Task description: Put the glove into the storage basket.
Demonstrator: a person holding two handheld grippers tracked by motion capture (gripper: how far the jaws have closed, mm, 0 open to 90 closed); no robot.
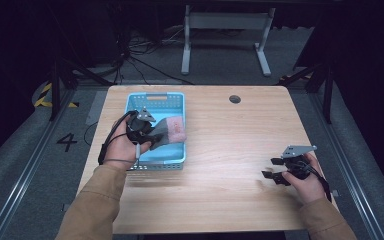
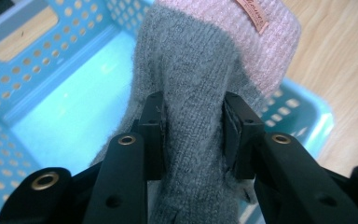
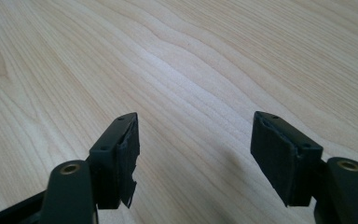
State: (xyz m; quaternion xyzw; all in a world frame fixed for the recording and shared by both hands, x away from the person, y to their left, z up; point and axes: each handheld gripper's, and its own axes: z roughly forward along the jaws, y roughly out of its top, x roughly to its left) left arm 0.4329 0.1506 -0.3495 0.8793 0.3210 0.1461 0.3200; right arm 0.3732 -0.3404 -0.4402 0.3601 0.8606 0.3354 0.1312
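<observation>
Left tongs [image 2: 193,135] clamped on grey-pink knitted sock [image 2: 205,70] above blue perforated plastic basket [image 2: 37,93]; lower inside before releasing. Right tongs [image 3: 193,158] apart, idle over table [image 3: 191,56].

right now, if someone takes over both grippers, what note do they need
Left gripper: shut on the grey knitted sock with a pink cuff, holding it over the light blue perforated plastic basket at the table's left.
Right gripper: open, nothing between its jaws, over the bare light wooden table at the right.
Done: sock gripped and brought over the basket.
Left: probably release it into the basket; whether it already rests on the bottom cannot be told.
</observation>
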